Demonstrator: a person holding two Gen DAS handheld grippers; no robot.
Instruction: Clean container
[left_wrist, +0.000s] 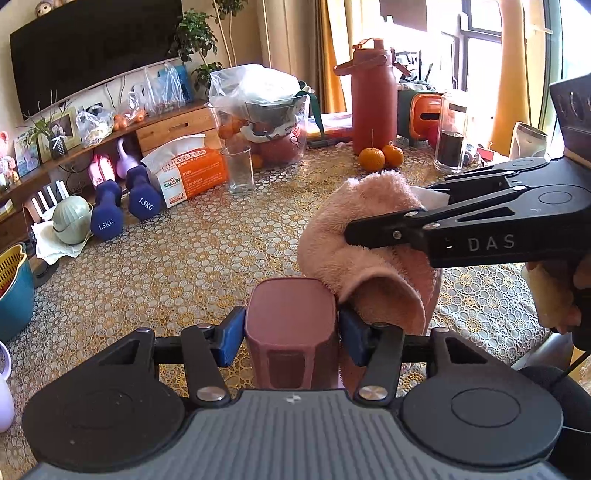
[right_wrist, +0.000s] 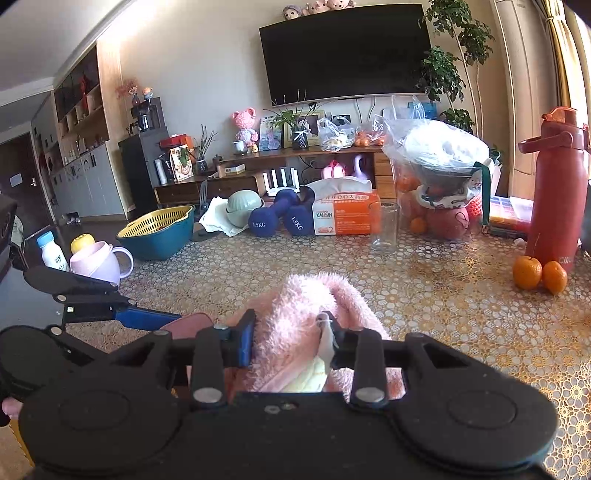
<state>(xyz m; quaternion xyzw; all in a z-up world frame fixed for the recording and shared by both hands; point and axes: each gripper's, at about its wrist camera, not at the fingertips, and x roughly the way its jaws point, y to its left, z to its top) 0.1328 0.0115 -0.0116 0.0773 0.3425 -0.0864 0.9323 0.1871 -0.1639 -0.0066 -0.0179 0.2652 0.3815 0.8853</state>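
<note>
My left gripper (left_wrist: 291, 332) is shut on a dusty-pink squarish container (left_wrist: 291, 317), its blue pads pressing both sides. A fluffy pink towel (left_wrist: 365, 229) lies against the container's right side and drapes over it. The right gripper (left_wrist: 384, 225) comes in from the right in the left wrist view and pinches that towel. In the right wrist view the right gripper (right_wrist: 291, 336) is shut on the towel (right_wrist: 306, 306), and a sliver of the container (right_wrist: 192, 325) shows at the left beside the left gripper's blue finger (right_wrist: 147, 319). The container's inside is hidden.
The table has a gold lace cloth (left_wrist: 184, 266). On it stand a clear glass (left_wrist: 240, 170), a tissue box (left_wrist: 192, 173), blue dumbbells (left_wrist: 107, 214), a red bottle (left_wrist: 373, 99) with oranges (left_wrist: 373, 158), a teal basin (right_wrist: 159, 232) and a lilac cup (right_wrist: 99, 262).
</note>
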